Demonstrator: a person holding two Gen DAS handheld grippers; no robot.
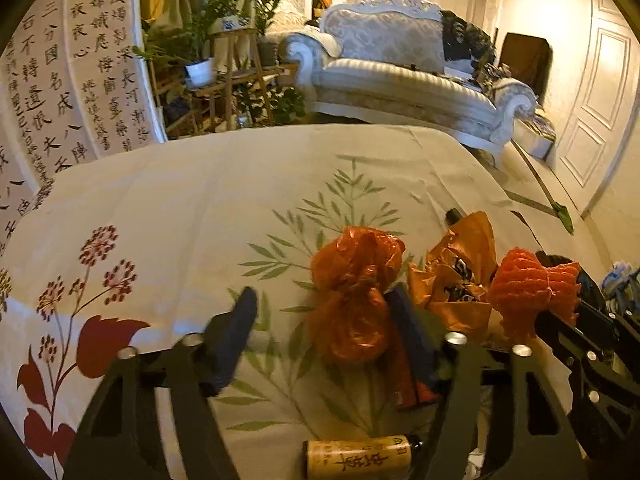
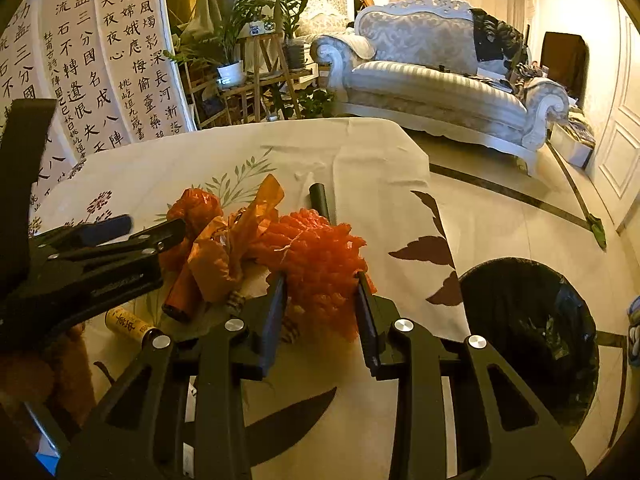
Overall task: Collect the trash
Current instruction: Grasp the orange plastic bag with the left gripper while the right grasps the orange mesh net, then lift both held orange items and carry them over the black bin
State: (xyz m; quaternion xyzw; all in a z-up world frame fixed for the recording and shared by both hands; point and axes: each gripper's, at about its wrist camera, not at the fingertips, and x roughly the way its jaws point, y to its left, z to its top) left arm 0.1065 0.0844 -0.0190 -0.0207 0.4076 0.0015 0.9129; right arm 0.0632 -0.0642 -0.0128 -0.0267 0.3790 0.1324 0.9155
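Trash lies on a table with a floral cloth (image 1: 180, 208). In the left wrist view my left gripper (image 1: 324, 308) is open around a crumpled orange plastic bag (image 1: 356, 292). An orange paper wrapper (image 1: 460, 272) lies to its right. My right gripper (image 2: 322, 280) is shut on an orange foam net (image 2: 320, 256), which also shows in the left wrist view (image 1: 528, 284). A small yellow labelled tube (image 1: 358, 458) lies near the front. A red-orange cylinder (image 2: 182, 292) lies by the wrapper.
A black-lined trash bin (image 2: 528, 332) stands on the floor right of the table. A dark tube (image 2: 320, 198) lies further back on the cloth. A sofa (image 2: 436, 80), a plant stand (image 2: 256, 72) and calligraphy panels (image 2: 104, 60) stand behind.
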